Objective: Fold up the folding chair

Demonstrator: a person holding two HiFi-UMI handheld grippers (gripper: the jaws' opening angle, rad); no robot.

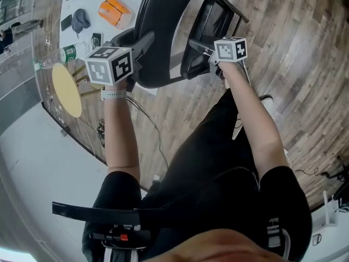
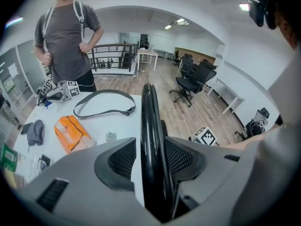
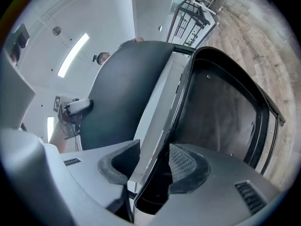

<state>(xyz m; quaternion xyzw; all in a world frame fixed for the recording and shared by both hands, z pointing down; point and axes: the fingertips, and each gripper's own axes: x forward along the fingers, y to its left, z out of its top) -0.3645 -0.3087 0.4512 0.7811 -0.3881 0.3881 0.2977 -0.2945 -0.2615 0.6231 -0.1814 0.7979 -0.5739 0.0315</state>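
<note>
The chair [image 1: 163, 31] stands on the wood floor [image 1: 305, 64] beside the desk [image 2: 101, 126], its seat tipped up close to its back. The left gripper [image 2: 150, 161] straddles the back's black rim, fingers [image 2: 120, 161] apart and loose. The right gripper [image 3: 153, 166] straddles the seat's edge, fingers [image 3: 188, 166] slack too, gap at 1 side

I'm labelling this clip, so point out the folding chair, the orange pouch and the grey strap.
folding chair [image 1: 163, 31]: head view, backrest.
orange pouch [image 2: 70, 132]: left gripper view, its middle.
grey strap [image 2: 128, 111]: left gripper view, its buckle.
</note>
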